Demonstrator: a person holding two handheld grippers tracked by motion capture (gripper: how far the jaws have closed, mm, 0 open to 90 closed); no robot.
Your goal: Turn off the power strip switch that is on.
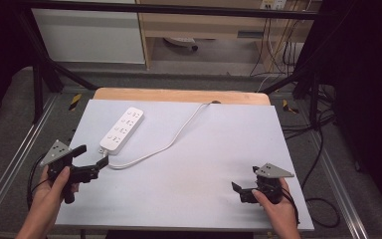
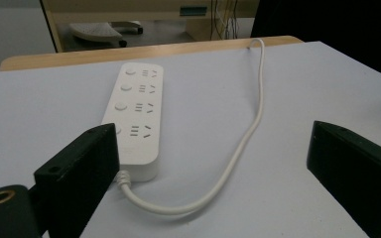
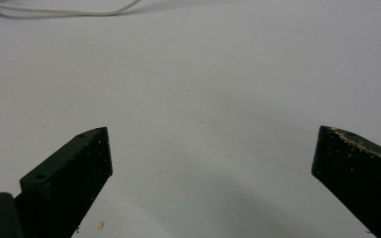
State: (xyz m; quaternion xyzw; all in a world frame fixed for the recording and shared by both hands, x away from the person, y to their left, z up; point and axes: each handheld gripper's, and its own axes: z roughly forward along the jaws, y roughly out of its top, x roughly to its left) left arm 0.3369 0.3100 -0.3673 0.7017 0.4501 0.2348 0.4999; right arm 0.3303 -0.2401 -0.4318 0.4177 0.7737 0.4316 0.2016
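A white power strip point(image 1: 122, 128) lies on the white table top point(image 1: 204, 149) at the left, its sockets facing up. Its white cord point(image 1: 174, 140) loops from the near end and runs off over the far edge. My left gripper point(image 1: 93, 155) is open just in front of the strip's near end, with nothing between its jaws. From the left gripper view the strip point(image 2: 136, 111) and cord point(image 2: 248, 144) lie ahead of the open left gripper point(image 2: 213, 134). My right gripper point(image 1: 244, 178) is open near the front right, over bare table. The right gripper point(image 3: 211, 134) faces the cord point(image 3: 64, 11) farther off.
A wooden table edge point(image 1: 179, 94) shows beyond the white top. Black frame bars point(image 1: 179, 9) and metal rails point(image 1: 10, 164) surround the table. Dark cables point(image 1: 318, 149) trail on the floor at the right. A cabinet point(image 1: 204, 30) stands at the back.
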